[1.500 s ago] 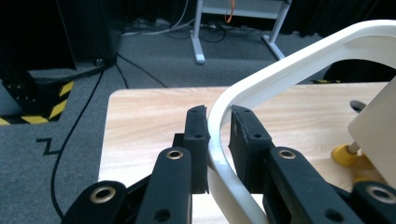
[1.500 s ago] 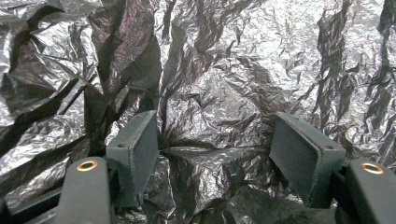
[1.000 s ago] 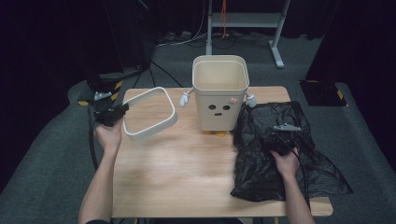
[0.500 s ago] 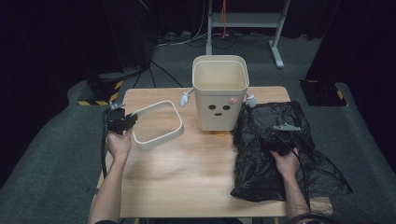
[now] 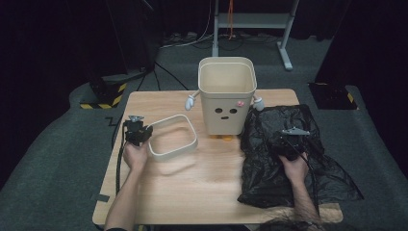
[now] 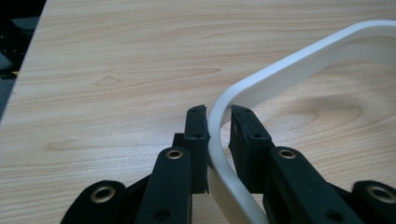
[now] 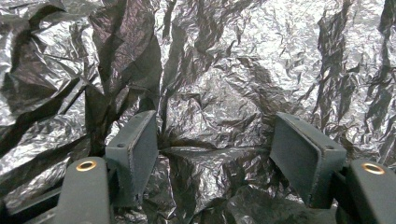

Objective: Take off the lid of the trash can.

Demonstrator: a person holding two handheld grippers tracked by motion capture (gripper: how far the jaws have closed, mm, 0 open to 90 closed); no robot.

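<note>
The left gripper (image 5: 138, 133) has come down toward the table since a second ago, bringing the cream ring frame (image 5: 172, 136) from a raised tilt to lie low over the wooden table (image 5: 192, 187), left of the cream bin (image 5: 226, 96); the right gripper (image 5: 291, 143) has kept its place on the black plastic bag (image 5: 288, 159).

High view: the bin with a drawn face stands upright at the table's far middle, the ring just beside it, the crumpled bag spread to its right.

Left gripper view: the jaws pinch the ring's (image 6: 299, 65) rounded corner, one pad inside the band, one outside, above the table (image 6: 116, 70).

Right gripper view: the jaws stand spread wide, pressed down into the wrinkled bag (image 7: 219, 70), a fold of film rising between them, gripped by neither pad.
</note>
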